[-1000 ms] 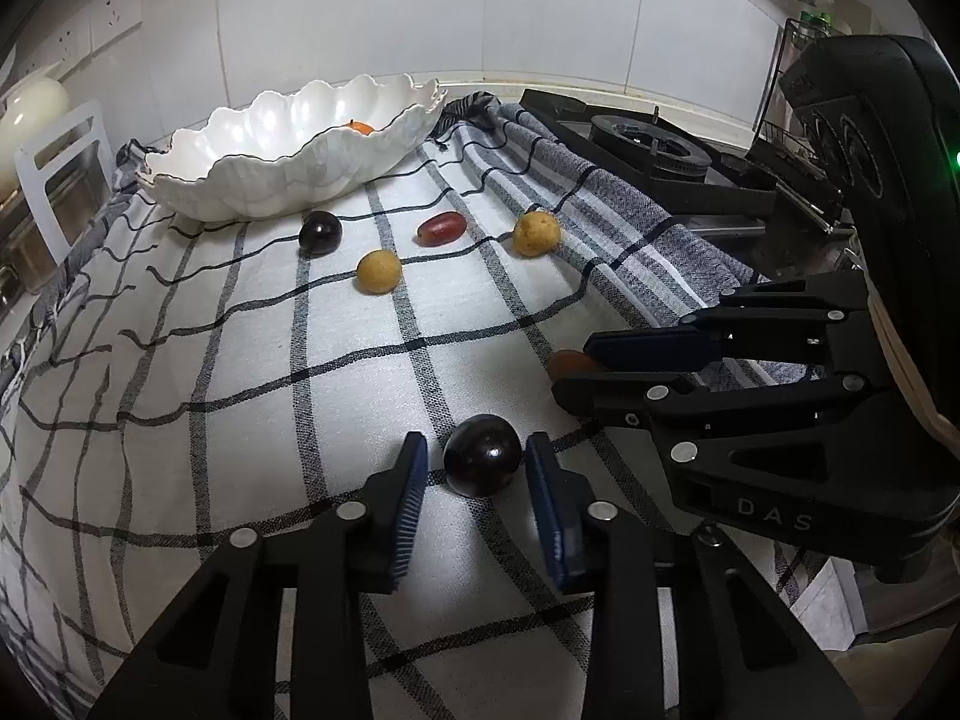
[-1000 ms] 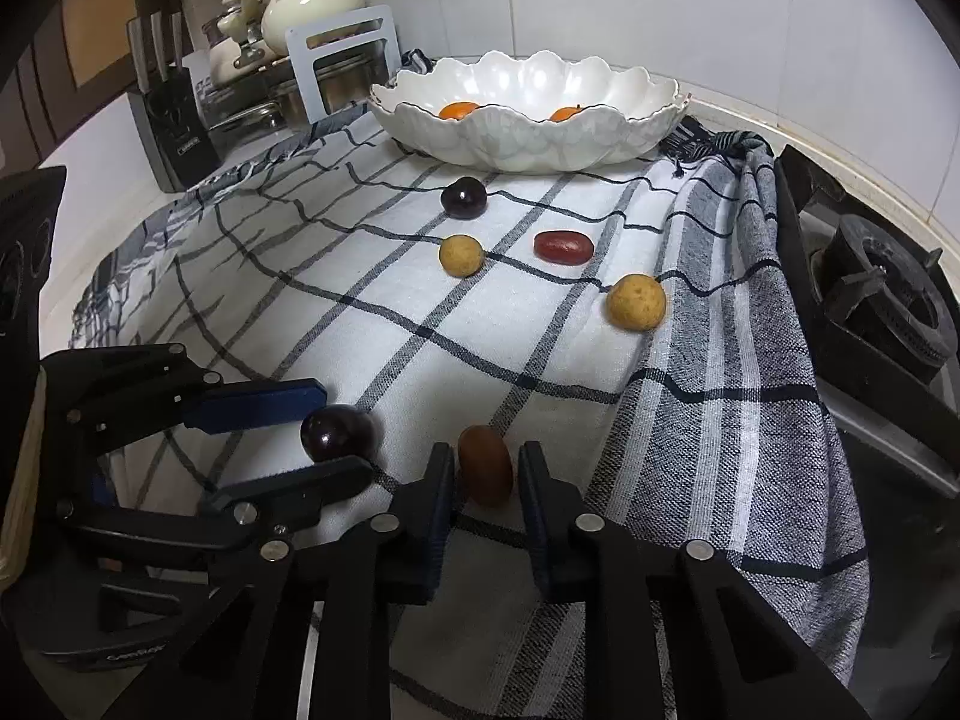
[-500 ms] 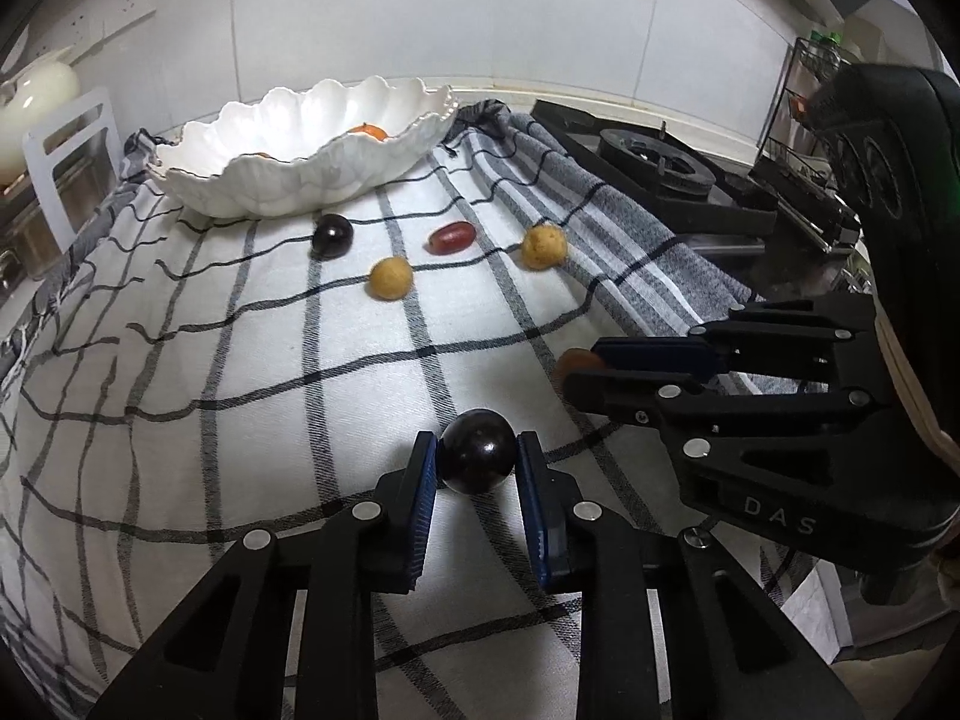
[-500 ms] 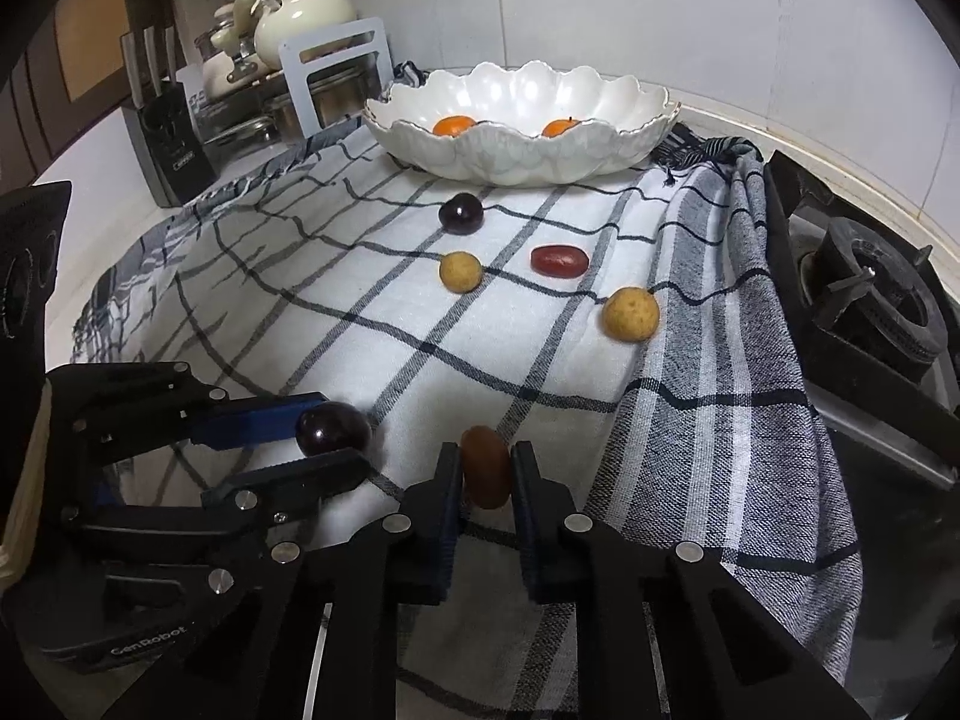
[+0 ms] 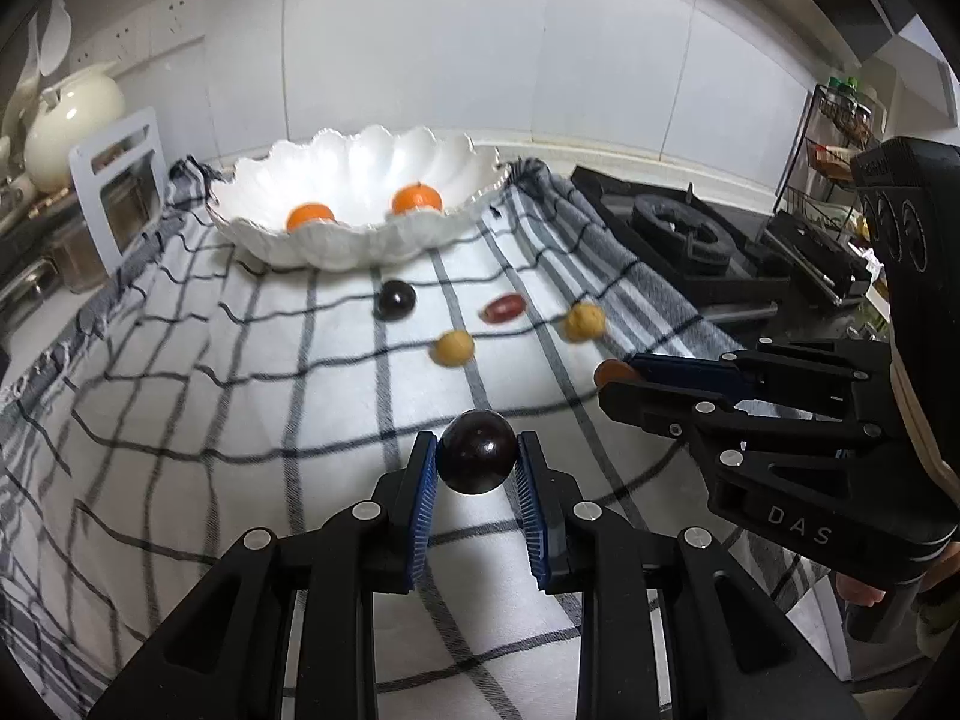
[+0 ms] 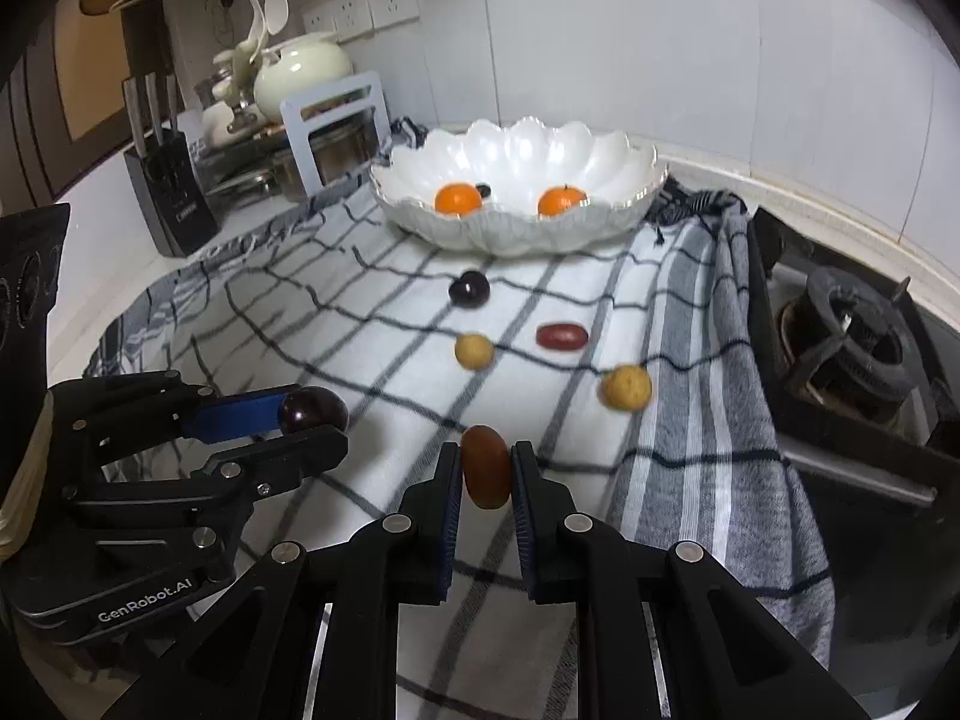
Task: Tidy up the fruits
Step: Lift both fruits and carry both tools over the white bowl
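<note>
My left hand-held gripper (image 5: 478,461) is clamped on a dark round plum (image 5: 478,459), its blue pads pressing the fruit from both sides, and the fruit sits clear of the checked cloth (image 5: 240,420) below it. From the right wrist view I see the same left hand-held gripper (image 6: 312,420) side-on with the dark plum (image 6: 313,411) at its tips.

My right hand-held gripper (image 6: 486,468) is closed tight on a brown oval fruit (image 6: 486,467), held upright between the pads. In the left wrist view only the end of that brown fruit (image 5: 609,371) peeks out past the right gripper's (image 5: 618,381) fingers.

Four loose fruits lie on the cloth ahead of me: a second dark plum (image 6: 470,288) nearest the bowl, a red oval fruit (image 6: 561,336), a small yellow round fruit (image 6: 474,351) and a larger yellow one (image 6: 626,387) near the grey striped edge of the cloth.

The white scalloped bowl (image 6: 600,150) stands at the far end of the cloth, by the wall, with two oranges (image 6: 458,198) inside and something small and dark behind one that I cannot make out. A gas hob (image 6: 852,336) is to the right of the cloth, a knife block (image 6: 171,204) to the left on the tabletop.
</note>
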Available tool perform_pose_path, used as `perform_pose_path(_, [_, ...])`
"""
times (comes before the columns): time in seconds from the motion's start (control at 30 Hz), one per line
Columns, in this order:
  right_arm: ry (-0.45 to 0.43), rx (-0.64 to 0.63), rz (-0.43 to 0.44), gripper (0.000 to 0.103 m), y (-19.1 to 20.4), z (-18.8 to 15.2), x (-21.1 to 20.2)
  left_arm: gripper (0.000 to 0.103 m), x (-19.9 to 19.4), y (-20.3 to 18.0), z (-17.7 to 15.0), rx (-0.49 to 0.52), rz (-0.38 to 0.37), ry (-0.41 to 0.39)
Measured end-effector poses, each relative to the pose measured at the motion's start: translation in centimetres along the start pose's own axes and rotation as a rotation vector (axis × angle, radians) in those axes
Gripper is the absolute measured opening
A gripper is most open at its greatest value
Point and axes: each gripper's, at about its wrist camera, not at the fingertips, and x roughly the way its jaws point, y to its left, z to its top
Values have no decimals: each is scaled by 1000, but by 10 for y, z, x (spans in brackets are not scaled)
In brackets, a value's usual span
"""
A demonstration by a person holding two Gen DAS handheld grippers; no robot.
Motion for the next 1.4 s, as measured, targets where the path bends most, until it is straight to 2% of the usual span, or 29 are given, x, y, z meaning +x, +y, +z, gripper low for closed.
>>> perform_pose_path(0.43, [-109,-6,-23,18,19,29,-17,27,-32,22,27,-13,40,-121])
perform_pose_path(0.9, [-223,25,-49,18,23,72,-25,27,-52,40,64,-16,71,-232])
perform_pose_path(1.1, [-245,43,-40,18,20,93,-16,27,-49,51,86,-28,81,-251])
perform_pose_path(1.4, [-258,54,-58,18,11,129,1,27,-28,70,125,-50,99,-236])
